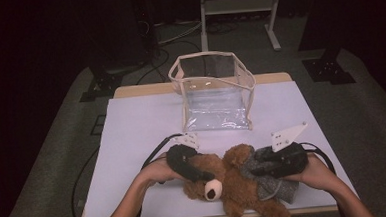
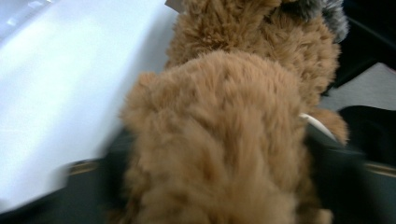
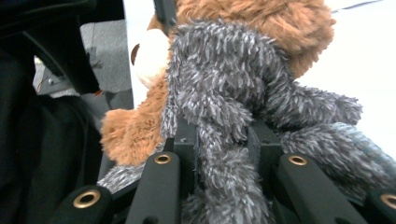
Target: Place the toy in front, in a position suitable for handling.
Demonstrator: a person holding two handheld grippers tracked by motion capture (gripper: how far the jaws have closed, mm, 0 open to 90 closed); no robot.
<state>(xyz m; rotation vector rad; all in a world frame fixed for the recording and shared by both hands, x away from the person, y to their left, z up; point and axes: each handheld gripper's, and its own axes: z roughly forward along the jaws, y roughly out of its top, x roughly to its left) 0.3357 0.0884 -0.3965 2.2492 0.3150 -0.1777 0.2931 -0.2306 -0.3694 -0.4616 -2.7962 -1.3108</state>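
The brown teddy bear (image 1: 230,184) lies low in the middle of the frame on the counter (image 1: 142,126). The left gripper (image 1: 203,175) squeezes its fur. The right gripper (image 1: 249,169) pinches its grey scarf (image 3: 224,102).

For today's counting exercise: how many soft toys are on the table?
1: a brown teddy bear wearing a grey fuzzy scarf, lying at the table's near edge between both claws. None seem hidden.

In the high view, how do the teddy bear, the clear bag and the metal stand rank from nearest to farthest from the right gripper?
1. Teddy bear: touching the right gripper, at the table's near edge.
2. Clear bag: farther back, at the table's far edge.
3. Metal stand: farthest, on the floor behind the table.
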